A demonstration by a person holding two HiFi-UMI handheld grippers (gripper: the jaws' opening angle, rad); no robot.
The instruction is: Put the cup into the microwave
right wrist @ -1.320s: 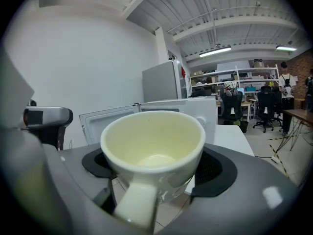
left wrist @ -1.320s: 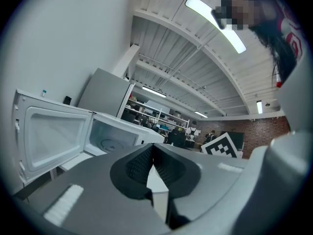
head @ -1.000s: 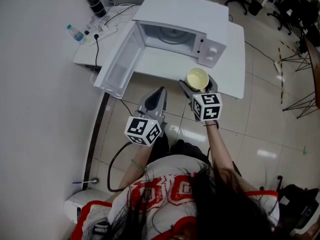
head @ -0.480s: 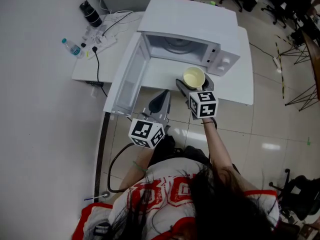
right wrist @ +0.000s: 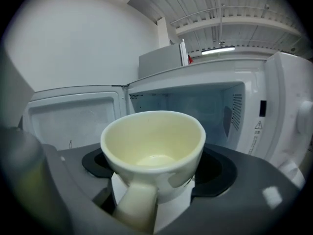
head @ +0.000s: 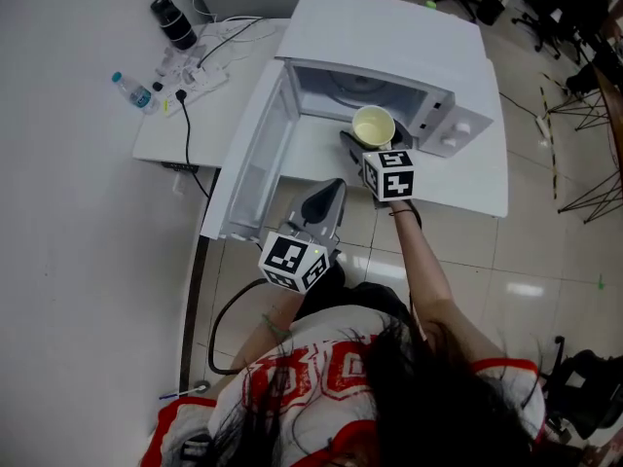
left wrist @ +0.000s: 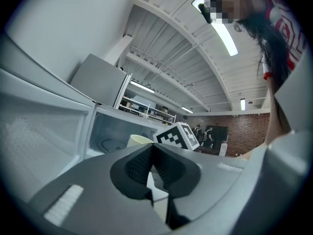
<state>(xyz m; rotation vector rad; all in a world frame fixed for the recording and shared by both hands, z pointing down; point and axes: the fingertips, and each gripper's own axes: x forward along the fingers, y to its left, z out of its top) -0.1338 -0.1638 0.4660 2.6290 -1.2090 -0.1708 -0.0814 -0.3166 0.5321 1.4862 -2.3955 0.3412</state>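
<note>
A cream cup (head: 373, 125) (right wrist: 153, 148) is empty and upright, its handle turned toward me. My right gripper (head: 371, 141) (right wrist: 155, 168) is shut on the cup and holds it just in front of the mouth of the white microwave (head: 389, 42) (right wrist: 195, 106). The microwave door (head: 251, 154) (right wrist: 73, 119) hangs wide open to the left. My left gripper (head: 326, 200) (left wrist: 152, 166) is shut on nothing and hovers lower, near the table's front edge, below the open door. From the left gripper view the cup (left wrist: 141, 141) shows beside the right gripper's marker cube.
The microwave stands on a white table (head: 467, 178). At the back left lie a power strip with cables (head: 195, 76), a water bottle (head: 129, 91) and a black cylinder (head: 167, 19). Tiled floor and office chairs lie to the right.
My right gripper has carried the cup forward from over the table edge up to the microwave opening. My left gripper stayed low near the door.
</note>
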